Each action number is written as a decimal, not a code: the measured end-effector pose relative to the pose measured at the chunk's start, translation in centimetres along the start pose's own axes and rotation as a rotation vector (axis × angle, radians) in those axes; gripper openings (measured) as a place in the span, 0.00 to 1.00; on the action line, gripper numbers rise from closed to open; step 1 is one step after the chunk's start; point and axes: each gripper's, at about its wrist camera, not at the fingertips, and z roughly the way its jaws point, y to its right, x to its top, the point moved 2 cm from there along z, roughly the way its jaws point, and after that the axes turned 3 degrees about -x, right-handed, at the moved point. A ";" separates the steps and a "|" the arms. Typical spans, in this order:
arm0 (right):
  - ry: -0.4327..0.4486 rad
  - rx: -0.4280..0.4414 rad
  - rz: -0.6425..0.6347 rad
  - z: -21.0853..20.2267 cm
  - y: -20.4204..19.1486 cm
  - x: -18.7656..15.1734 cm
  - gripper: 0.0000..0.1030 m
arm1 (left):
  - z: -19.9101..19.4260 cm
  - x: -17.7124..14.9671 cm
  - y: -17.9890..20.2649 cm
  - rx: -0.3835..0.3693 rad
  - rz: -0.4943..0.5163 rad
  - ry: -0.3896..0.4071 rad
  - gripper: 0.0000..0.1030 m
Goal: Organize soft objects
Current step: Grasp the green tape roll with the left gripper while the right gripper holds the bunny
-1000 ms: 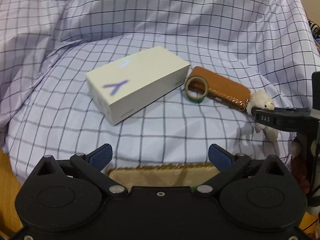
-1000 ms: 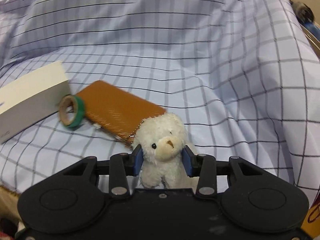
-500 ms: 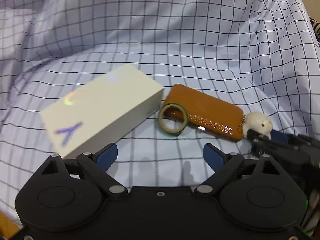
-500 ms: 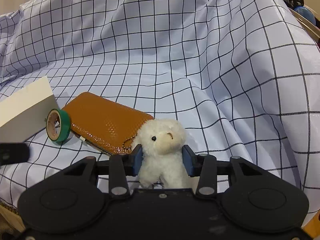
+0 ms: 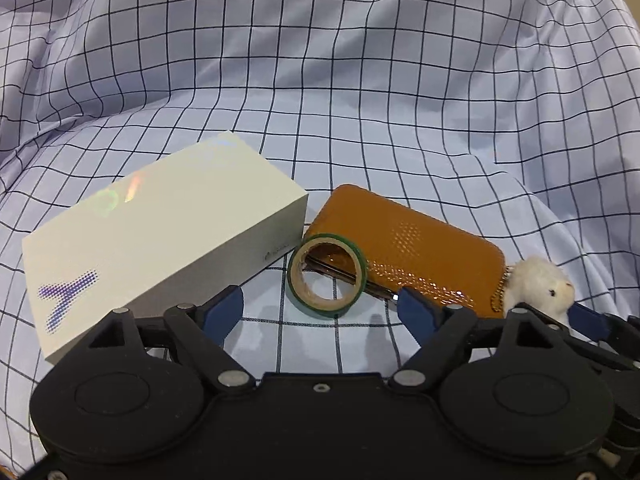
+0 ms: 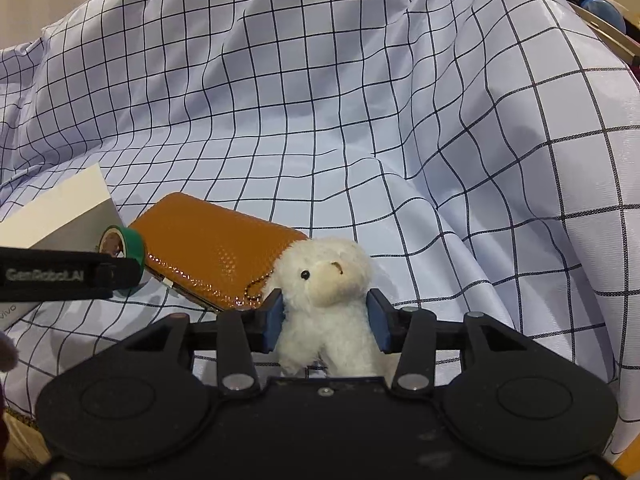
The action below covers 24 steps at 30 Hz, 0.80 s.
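A white plush lamb (image 6: 324, 280) stands on the checked cloth, chained to an orange-brown wallet (image 6: 216, 248). My right gripper (image 6: 326, 320) has its blue pads against the lamb's sides, and its jaws are opening. In the left wrist view the lamb (image 5: 540, 280) shows at the right, beside the wallet (image 5: 400, 248). A green tape roll (image 5: 326, 276) leans on the wallet's near edge. My left gripper (image 5: 320, 310) hovers just short of the roll. Its jaws are closing and the pads touch nothing. One left finger (image 6: 72, 276) crosses in front of the roll (image 6: 128, 244).
A white box (image 5: 160, 232) with a purple Y lies left of the tape roll, close to my left fingertip. The checked cloth (image 5: 360, 100) rises in folds behind everything. Dark striped and blue items (image 6: 600, 4) sit past the cloth's top right edge.
My left gripper moved forward and down towards the tape roll and wallet, and its jaws narrowed. Its finger entered the right wrist view. The right gripper stayed on the lamb.
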 end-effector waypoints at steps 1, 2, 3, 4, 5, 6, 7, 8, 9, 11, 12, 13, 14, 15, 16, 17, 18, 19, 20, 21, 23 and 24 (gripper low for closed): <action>0.000 0.002 0.003 0.0 0.0 0.0 0.43 | 0.2 0.0 0.0 0.000 -0.001 -0.003 0.67; 0.000 0.004 0.005 0.0 0.1 0.0 0.43 | 0.4 0.0 -0.1 -0.001 -0.003 -0.010 0.64; -0.001 0.005 0.006 0.0 0.1 0.0 0.43 | 0.7 0.0 -0.2 -0.003 -0.007 -0.016 0.64; 0.000 0.005 0.006 0.0 0.1 0.0 0.44 | 0.9 0.0 -0.2 -0.003 -0.010 -0.019 0.64; 0.000 0.005 0.005 0.0 0.1 0.0 0.44 | 1.0 -0.1 -0.2 -0.006 -0.013 -0.018 0.64; 0.000 0.005 0.004 0.0 0.1 0.0 0.44 | 1.1 -0.1 -0.2 -0.009 -0.014 -0.014 0.64; 0.000 0.006 0.005 0.0 0.1 0.0 0.44 | 1.2 -0.1 -0.2 -0.012 -0.014 -0.008 0.64; 0.000 0.007 0.006 0.0 0.1 0.0 0.44 | 1.3 -0.2 -0.2 -0.013 -0.016 -0.004 0.64; 0.000 0.007 0.006 0.0 0.1 0.0 0.44 | 1.3 -0.2 -0.2 -0.014 -0.017 -0.002 0.64; 0.000 0.007 0.006 0.0 0.1 0.0 0.44 | 1.6 -0.1 -0.3 -0.023 -0.025 0.002 0.64; 0.000 0.007 0.006 0.0 0.1 0.0 0.44 | 1.7 -0.1 -0.4 -0.027 -0.028 0.003 0.64; 0.000 0.008 0.006 0.0 0.1 0.0 0.45 | 1.7 -0.1 -0.4 -0.027 -0.030 0.002 0.64; 0.000 0.008 0.005 0.0 0.1 0.0 0.45 | 1.8 -0.1 -0.4 -0.026 -0.032 0.002 0.63; 0.000 0.008 0.005 0.0 0.1 0.0 0.45 | 1.9 -0.1 -0.5 -0.029 -0.034 0.002 0.59; 0.001 0.007 0.005 0.0 0.1 -0.1 0.45 | 1.9 -0.1 -0.5 -0.039 -0.034 0.004 0.58; 0.001 0.008 0.005 0.0 0.1 0.0 0.45 | 1.8 -0.1 -0.5 -0.052 -0.032 0.006 0.53; 0.000 0.007 0.004 0.0 0.1 0.0 0.45 | 1.8 -0.1 -0.4 -0.070 -0.026 0.008 0.48; 0.000 0.007 0.005 0.0 0.0 0.0 0.45 | 1.7 -0.1 -0.4 -0.078 -0.022 0.009 0.46; 0.000 0.006 0.004 0.0 0.0 0.0 0.45 | 1.6 -0.1 -0.3 -0.081 -0.018 0.010 0.46; -0.001 0.005 0.004 0.0 0.0 0.0 0.45 | 1.6 -0.1 -0.2 -0.082 -0.017 0.010 0.46; -0.003 0.006 0.006 0.0 0.0 0.0 0.45 | 1.6 0.0 -0.2 -0.083 -0.017 0.003 0.46; -0.004 0.006 0.006 0.0 0.0 0.0 0.45 | 1.6 0.0 -0.2 -0.078 -0.016 -0.006 0.45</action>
